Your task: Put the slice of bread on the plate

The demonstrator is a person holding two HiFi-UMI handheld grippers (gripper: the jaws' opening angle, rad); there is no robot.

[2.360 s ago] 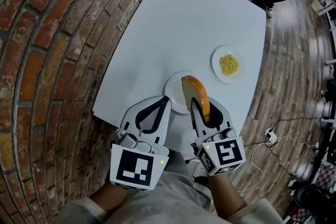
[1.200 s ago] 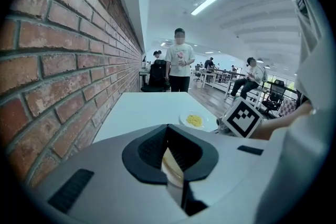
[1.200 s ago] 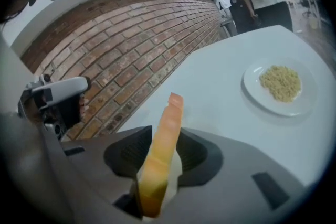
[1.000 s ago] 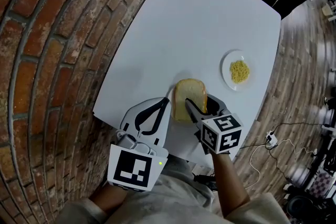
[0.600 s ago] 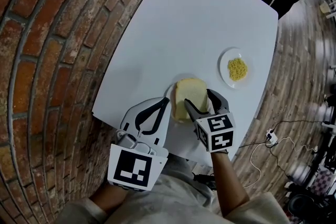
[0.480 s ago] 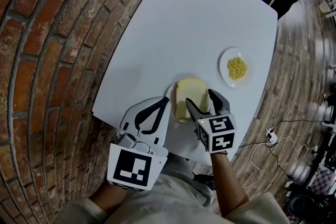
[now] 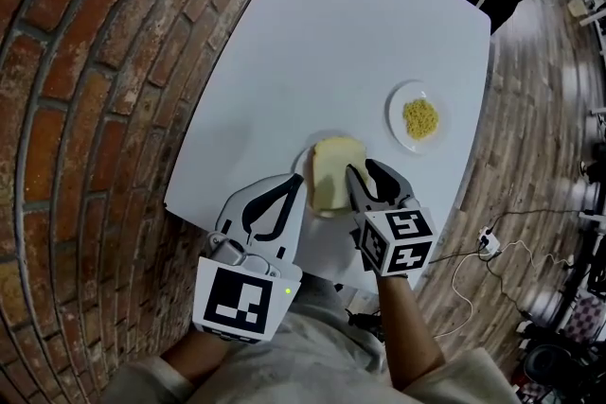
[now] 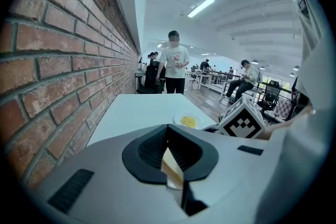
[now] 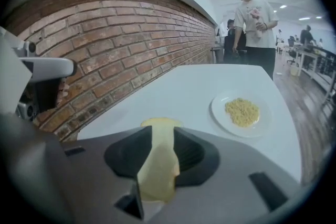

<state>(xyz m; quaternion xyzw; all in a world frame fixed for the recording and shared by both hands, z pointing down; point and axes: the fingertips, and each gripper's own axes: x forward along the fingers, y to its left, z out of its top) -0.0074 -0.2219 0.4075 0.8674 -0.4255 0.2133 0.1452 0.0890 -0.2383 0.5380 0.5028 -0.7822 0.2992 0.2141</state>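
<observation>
The bread slice (image 7: 337,173) lies flat on the near plate (image 7: 305,156) — light, soft, tearable, best pinched at the crust edge — with the right claw (image 7: 360,167) released, its jaws just part-closed on nothing, and the left claw (image 7: 301,181) clenched and empty.

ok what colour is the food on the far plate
Yellow food on a white plate; clearest in the right gripper view.

Open office: brick wall (image 8: 63,60), desk rows (image 8: 210,78), office chairs (image 8: 270,96), ceiling strip lights (image 8: 202,7).
</observation>
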